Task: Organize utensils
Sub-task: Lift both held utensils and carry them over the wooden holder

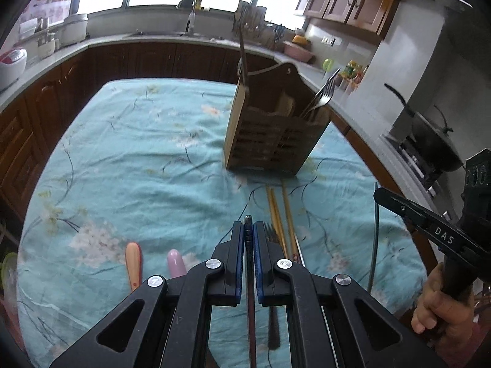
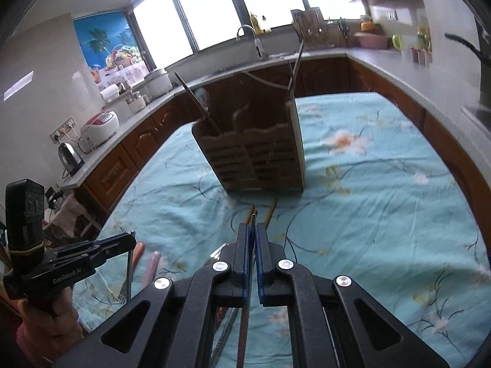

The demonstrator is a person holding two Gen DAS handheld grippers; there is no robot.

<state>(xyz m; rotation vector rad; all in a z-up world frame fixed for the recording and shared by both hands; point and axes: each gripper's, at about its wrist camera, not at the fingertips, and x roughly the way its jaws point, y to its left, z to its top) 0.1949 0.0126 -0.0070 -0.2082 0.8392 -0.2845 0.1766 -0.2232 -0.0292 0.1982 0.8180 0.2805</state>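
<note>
A wooden utensil holder [image 1: 270,128] stands on the teal flowered tablecloth [image 1: 138,153], holding forks [image 1: 322,95] and a tall thin utensil. It also shows in the right wrist view [image 2: 257,150]. My left gripper [image 1: 248,230] is shut on a dark slim utensil handle [image 1: 248,224], held above the cloth in front of the holder. My right gripper [image 2: 252,236] is shut on a thin metal utensil [image 2: 253,217]; from the left wrist view it [image 1: 380,194] holds a thin rod hanging down. Wooden chopsticks [image 1: 280,214] and a fork [image 1: 271,236] lie on the cloth.
An orange-handled [image 1: 133,260] and a pink-handled [image 1: 176,262] utensil lie left of the left gripper. Kitchen counters with a sink [image 1: 172,33], rice cookers [image 2: 101,125], a kettle [image 2: 70,155] and a wok [image 1: 429,135] surround the table.
</note>
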